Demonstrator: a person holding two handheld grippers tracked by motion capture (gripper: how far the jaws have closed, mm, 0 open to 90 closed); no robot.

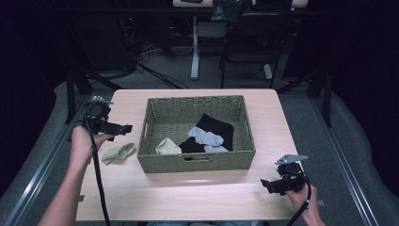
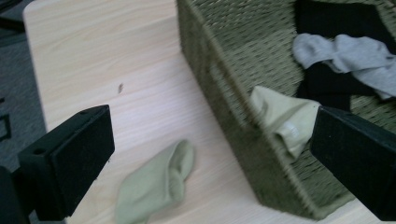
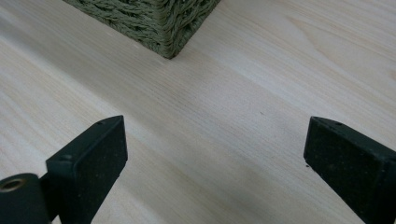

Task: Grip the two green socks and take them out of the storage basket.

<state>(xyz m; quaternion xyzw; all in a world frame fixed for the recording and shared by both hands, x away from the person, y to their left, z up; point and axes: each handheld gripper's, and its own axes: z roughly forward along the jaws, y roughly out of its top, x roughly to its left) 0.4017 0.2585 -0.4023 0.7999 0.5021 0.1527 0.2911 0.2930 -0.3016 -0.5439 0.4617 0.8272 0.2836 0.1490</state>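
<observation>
High view puts your left gripper (image 1: 123,128) off the left wall of the woven basket (image 1: 197,161), held above the table (image 1: 188,193), with its jaws pointing right toward the basket. Just near of it, a pale green sock (image 1: 118,153) lies flat on the tabletop beside the basket's near-left corner, apart from the wall.

From the left gripper view, your jaws are spread wide with nothing between them. The pale green sock (image 2: 156,184) lies on the wood below the gap, nearer the left jaw, and touches neither pad.

A second pale sock (image 2: 285,119) rests inside the basket against that same left wall, close to the right jaw in this view but not gripped. Farther in, a grey sock (image 1: 207,138) is draped over a black garment (image 1: 219,126).

Your right gripper (image 1: 266,184) sits at the near right of the table, well apart from both pale socks. In the right gripper view its jaws are also parted wide over bare wood, with only the basket's corner (image 3: 170,39) showing beyond them.
</observation>
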